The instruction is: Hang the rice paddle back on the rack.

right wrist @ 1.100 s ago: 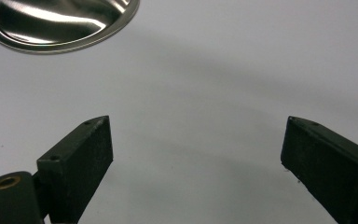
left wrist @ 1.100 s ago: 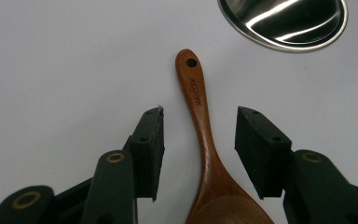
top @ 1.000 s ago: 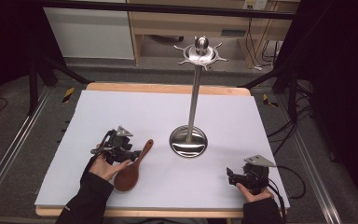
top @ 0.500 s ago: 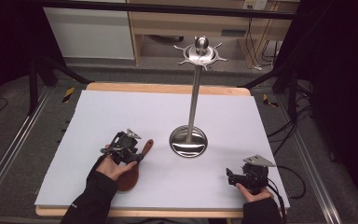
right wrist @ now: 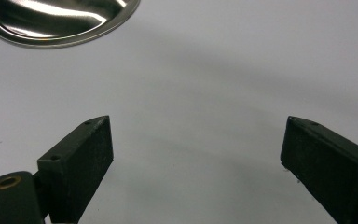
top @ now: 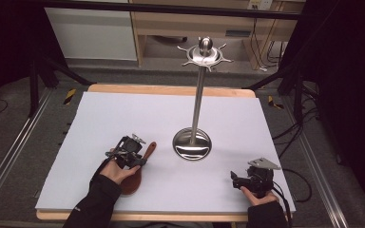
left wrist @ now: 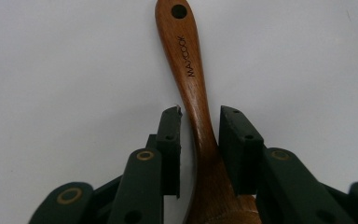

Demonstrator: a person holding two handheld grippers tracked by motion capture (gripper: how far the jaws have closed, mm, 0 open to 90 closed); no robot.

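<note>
A brown wooden spoon lies on the white table cover, its handle pointing away toward the stand. In the left gripper view the spoon runs up between the jaws, with a hole at the handle's far end. My left gripper sits low over the handle; its jaws have just been closing around it. The right pad is at the wood, and a narrow gap still shows on the left. My right gripper rests at the front right, open wide with bare cover between its jaws.
A tall steel utensil stand with a round dish base and a ring of hooks on top rises at the table's middle. The white cover lies over a wooden table. Cables trail off the right side.
The left gripper has shifted right and lowered onto the spoon's handle, and its jaws have narrowed around it. The spoon and the right gripper have kept still.
</note>
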